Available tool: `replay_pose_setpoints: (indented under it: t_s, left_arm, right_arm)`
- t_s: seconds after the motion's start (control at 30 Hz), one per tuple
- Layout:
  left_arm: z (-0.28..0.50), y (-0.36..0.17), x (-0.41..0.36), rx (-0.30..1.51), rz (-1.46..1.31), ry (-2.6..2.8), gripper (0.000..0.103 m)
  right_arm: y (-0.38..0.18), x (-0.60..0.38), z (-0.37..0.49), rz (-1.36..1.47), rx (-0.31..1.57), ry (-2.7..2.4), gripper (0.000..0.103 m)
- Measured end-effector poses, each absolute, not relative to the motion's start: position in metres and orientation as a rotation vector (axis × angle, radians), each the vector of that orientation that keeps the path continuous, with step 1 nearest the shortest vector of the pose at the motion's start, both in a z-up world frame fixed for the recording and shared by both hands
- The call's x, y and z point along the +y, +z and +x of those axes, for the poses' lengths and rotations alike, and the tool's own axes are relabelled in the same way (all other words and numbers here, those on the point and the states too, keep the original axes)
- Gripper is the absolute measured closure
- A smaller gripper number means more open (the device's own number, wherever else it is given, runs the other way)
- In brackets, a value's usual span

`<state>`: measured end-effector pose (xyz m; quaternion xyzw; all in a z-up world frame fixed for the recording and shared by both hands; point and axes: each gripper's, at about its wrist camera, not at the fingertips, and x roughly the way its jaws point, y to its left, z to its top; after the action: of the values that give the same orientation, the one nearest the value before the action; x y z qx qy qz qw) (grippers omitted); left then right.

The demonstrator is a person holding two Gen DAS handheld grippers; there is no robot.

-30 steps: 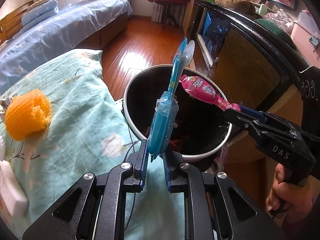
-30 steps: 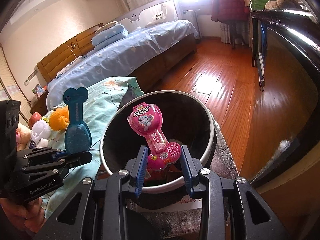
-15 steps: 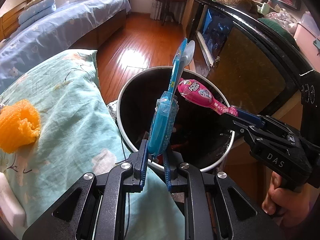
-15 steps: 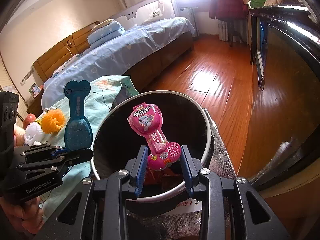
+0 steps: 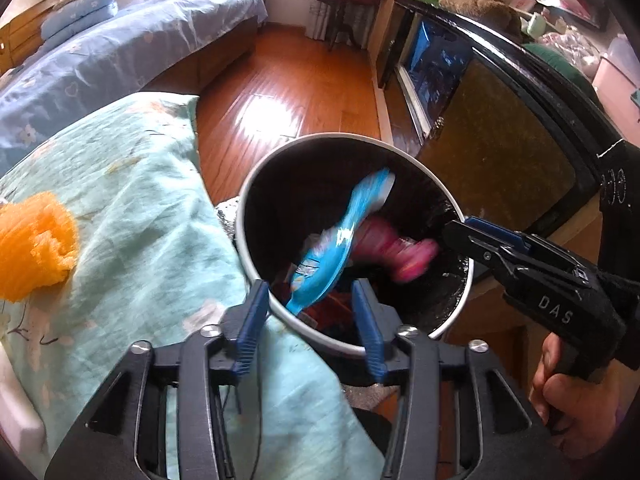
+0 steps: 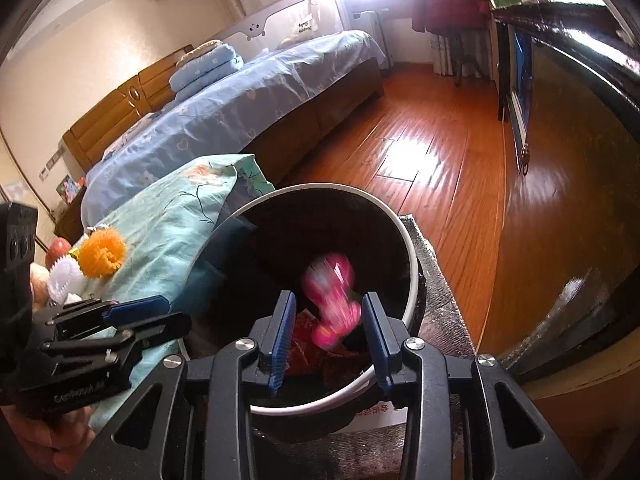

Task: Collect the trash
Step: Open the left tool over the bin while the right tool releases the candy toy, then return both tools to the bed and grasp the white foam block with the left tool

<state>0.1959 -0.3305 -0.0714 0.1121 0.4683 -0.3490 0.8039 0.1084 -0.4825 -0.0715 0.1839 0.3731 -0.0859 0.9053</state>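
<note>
Jaws of the left hand-held gripper (image 5: 308, 320) and right hand-held gripper (image 6: 328, 340) were opening; the blurred blue plastic packet (image 5: 340, 236) and pink plastic packet (image 6: 332, 300) were seen loose inside the round black white-rimmed bin (image 5: 256, 264), beside a teal floral cloth (image 5: 132, 216) bearing an orange mesh ball (image 5: 34, 250).

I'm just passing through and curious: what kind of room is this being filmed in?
Most likely a home bedroom: a bed with blue bedding, a wooden headboard, and a wood floor.
</note>
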Motion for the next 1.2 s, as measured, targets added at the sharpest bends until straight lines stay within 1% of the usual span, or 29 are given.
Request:
replay_pose_setpoints:
  t_s: [0.07,0.17,0.27,0.3,0.5,0.7,1.0,1.03,1.07,1.2]
  left_arm:
    - [0.194,-0.071,-0.324,1.003,0.223,-0.741,0.059]
    - [0.188,-0.067,-0.31,0.989,0.199,-0.722,0.058]
    - [0.18,-0.064,-0.29,0.964,0.173,-0.693,0.052]
    - [0.178,-0.063,-0.284,0.958,0.166,-0.683,0.052]
    - [0.167,-0.063,-0.236,0.948,0.102,-0.613,0.05]
    - [0.159,-0.065,-0.188,0.934,0.067,-0.52,0.05]
    - [0.154,-0.065,-0.127,0.912,-0.028,-0.393,0.05]
    - [0.153,-0.065,-0.12,0.908,-0.037,-0.38,0.048]
    - [0.153,-0.065,-0.117,0.907,-0.041,-0.371,0.045]
    - [0.154,-0.067,-0.102,0.9,-0.054,-0.328,0.042]
  right_arm:
    - [-0.071,-0.482,0.106,0.387,0.765,-0.173,0.056]
    - [-0.067,-0.478,0.104,0.386,0.755,-0.166,0.055]
    - [-0.061,-0.468,0.101,0.384,0.738,-0.145,0.044]
    - [-0.06,-0.464,0.101,0.38,0.732,-0.136,0.04]
    - [-0.053,-0.435,0.106,0.369,0.719,-0.072,0.03]
    - [-0.055,-0.399,0.114,0.344,0.738,-0.001,0.027]
    - [-0.057,-0.352,0.129,0.289,0.772,0.088,0.026]
    - [-0.057,-0.347,0.131,0.284,0.775,0.099,0.026]
    - [-0.057,-0.344,0.133,0.28,0.779,0.107,0.026]
    - [-0.059,-0.328,0.145,0.254,0.796,0.146,0.025]
